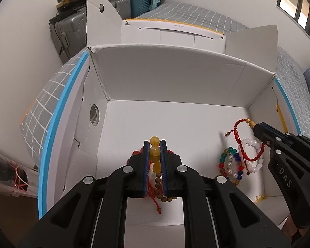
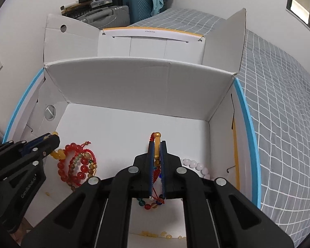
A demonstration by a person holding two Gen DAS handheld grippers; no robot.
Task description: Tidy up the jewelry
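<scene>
Both grippers are inside an open white cardboard box [image 1: 175, 78]. My left gripper [image 1: 155, 144] is shut on a yellow amber bead bracelet [image 1: 154, 150]; in the right wrist view it [image 2: 51, 137] holds the yellow beads [image 2: 59, 155] at the left. My right gripper [image 2: 157, 142] is shut on a red cord bracelet with a gold bead [image 2: 156, 144]; in the left wrist view it [image 1: 256, 127] holds the red cord [image 1: 239, 136]. Red bead bracelets [image 2: 76, 163], a multicoloured bead bracelet [image 1: 230, 163] and a pale pink bead bracelet [image 1: 254, 153] lie on the box floor.
The box [image 2: 134, 82] stands on a bed with a grey checked cover [image 2: 279, 103]. Suitcases [image 1: 72, 33] stand against the far wall. Small loose yellow beads [image 2: 155, 234] lie at the near edge of the box floor.
</scene>
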